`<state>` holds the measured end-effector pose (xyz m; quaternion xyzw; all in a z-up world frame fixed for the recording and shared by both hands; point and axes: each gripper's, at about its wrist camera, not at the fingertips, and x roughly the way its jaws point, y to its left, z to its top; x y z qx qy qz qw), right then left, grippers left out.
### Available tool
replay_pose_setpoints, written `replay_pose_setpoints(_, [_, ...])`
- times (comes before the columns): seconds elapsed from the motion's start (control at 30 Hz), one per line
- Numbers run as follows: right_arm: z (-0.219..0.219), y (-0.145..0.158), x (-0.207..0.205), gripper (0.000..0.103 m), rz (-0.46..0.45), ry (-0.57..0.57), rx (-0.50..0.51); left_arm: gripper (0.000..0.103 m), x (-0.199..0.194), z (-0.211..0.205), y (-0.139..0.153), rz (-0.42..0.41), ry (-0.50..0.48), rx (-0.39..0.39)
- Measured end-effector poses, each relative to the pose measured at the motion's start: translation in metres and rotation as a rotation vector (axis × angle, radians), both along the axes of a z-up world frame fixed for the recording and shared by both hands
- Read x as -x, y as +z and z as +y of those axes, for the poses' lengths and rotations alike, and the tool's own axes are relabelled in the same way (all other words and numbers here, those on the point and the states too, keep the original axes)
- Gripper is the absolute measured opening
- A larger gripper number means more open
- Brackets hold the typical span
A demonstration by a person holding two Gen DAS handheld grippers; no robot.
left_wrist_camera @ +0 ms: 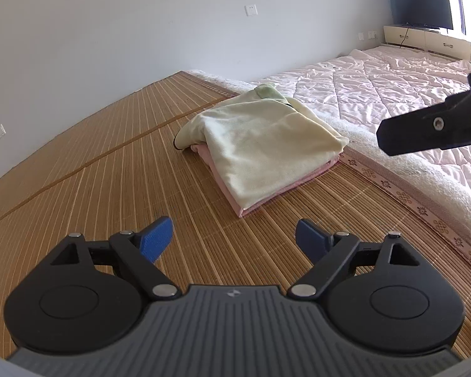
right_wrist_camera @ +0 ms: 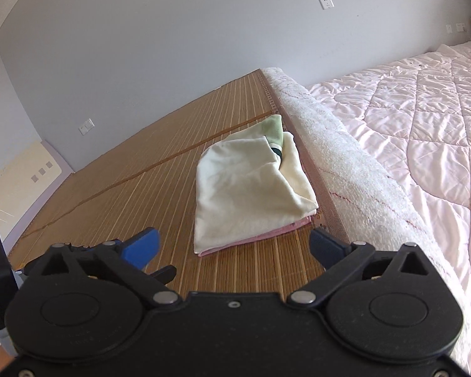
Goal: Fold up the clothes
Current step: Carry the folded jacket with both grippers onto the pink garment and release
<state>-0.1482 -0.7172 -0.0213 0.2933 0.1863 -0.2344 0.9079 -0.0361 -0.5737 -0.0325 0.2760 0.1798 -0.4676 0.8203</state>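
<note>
A folded cream-yellow garment (left_wrist_camera: 260,144) (right_wrist_camera: 251,188) lies on top of a folded pink one (left_wrist_camera: 251,201) (right_wrist_camera: 260,235), stacked on the bamboo mat (left_wrist_camera: 110,172) (right_wrist_camera: 125,172). A pale green part (left_wrist_camera: 267,91) (right_wrist_camera: 274,127) shows at the stack's far end. My left gripper (left_wrist_camera: 234,240) is open, nothing between its blue fingers, and hovers short of the stack's near edge. My right gripper (right_wrist_camera: 235,246) is also open and empty, just in front of the stack's near edge. A black part of the right gripper (left_wrist_camera: 430,125) juts in at the right of the left wrist view.
A fluffy white blanket edge (right_wrist_camera: 345,163) (left_wrist_camera: 376,144) runs along the mat's right side, with a pink quilted bed (left_wrist_camera: 392,88) (right_wrist_camera: 424,119) beyond it. A white wall (left_wrist_camera: 110,31) stands behind. A monitor on a low cabinet (left_wrist_camera: 424,9) sits at the far right.
</note>
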Motion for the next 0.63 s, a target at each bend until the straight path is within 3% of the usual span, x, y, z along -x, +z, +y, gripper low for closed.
replay_pose_setpoints(0.23, [0.057, -0.007, 0.028, 0.102, 0.102, -0.095, 0.118, 0.092, 0.037, 0.056, 0.0, 0.023, 0.037, -0.004])
replay_pose_setpoints(0.63, [0.094, -0.029, 0.052, 0.102, 0.13, -0.101, 0.075, 0.092, 0.076, 0.125, -0.008, 0.071, 0.108, 0.028])
